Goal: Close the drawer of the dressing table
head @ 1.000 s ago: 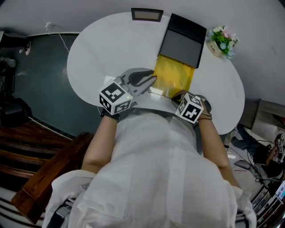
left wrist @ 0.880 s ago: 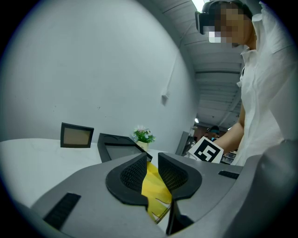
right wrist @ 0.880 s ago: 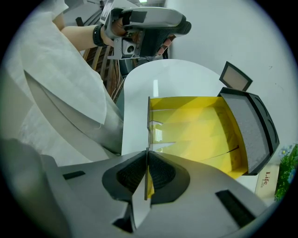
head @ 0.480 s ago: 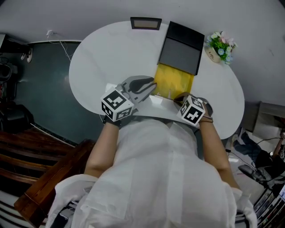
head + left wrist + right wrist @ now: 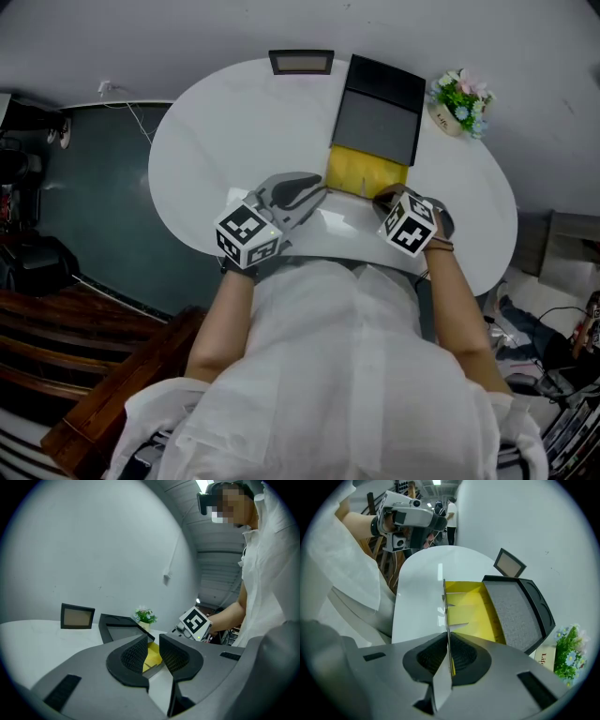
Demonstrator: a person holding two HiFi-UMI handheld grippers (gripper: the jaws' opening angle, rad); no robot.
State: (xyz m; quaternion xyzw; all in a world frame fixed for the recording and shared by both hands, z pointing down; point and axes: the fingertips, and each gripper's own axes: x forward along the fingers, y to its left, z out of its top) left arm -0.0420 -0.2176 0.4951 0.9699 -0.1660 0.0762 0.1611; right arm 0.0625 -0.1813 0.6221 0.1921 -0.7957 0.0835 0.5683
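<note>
The white dressing table point(image 5: 216, 141) has a yellow-lined drawer point(image 5: 364, 172) standing partly out of its front. My right gripper point(image 5: 448, 656) is shut on the thin white drawer front point(image 5: 445, 611), which runs edge-on between its pads; in the head view the right gripper point(image 5: 380, 199) sits at the drawer's right front corner. My left gripper point(image 5: 323, 183) hovers by the left end of the drawer front. In the left gripper view its own jaws point(image 5: 152, 646) stand a little apart with nothing between them, and the yellow drawer point(image 5: 152, 656) shows through the gap.
A dark raised lid with a grey panel point(image 5: 380, 108) stands behind the drawer. A small picture frame point(image 5: 300, 62) sits at the table's back edge and a flower pot point(image 5: 459, 94) at the back right. Dark wooden steps point(image 5: 56, 309) lie to the left.
The drawer has slid inward: less of its yellow inside shows than a second ago. Both grippers have moved forward with it, toward the table.
</note>
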